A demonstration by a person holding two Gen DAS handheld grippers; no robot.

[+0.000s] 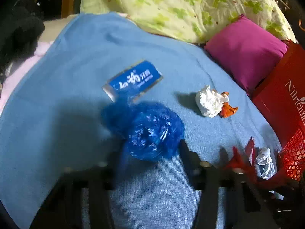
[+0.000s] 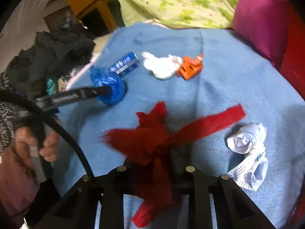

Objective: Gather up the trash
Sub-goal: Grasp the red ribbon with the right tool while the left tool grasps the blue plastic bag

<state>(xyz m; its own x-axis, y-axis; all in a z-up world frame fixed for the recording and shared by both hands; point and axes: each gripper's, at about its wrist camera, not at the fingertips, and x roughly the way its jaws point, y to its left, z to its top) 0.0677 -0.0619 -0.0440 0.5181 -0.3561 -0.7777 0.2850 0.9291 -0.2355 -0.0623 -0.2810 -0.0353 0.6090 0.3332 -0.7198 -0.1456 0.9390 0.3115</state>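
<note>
Right hand-held gripper [image 2: 159, 152]: closed on a crumpled red wrapper [image 2: 152, 139], which fills the space between the fingers; one red strip runs up and to the right. Just right of it on the bed's blue blanket [image 2: 228, 72] lies a crumpled white face mask [image 2: 247, 152], nearest this gripper.

Left hand-held gripper [image 1: 152, 148]: fingers spread around a scrunched blue plastic bag [image 1: 152, 131], directly ahead. Blur prevents judging whether the fingers actually grip it.

Just beyond the bag lies a blue packet [image 1: 133, 80], long axis slanting up to the right. Right of that, a white tissue wad [image 1: 210, 101] touches an orange scrap [image 1: 228, 110].

Container: a red mesh basket [image 1: 294, 156] at the far right edge, closest to the right hand-held gripper. Its contents cannot be seen.
</note>
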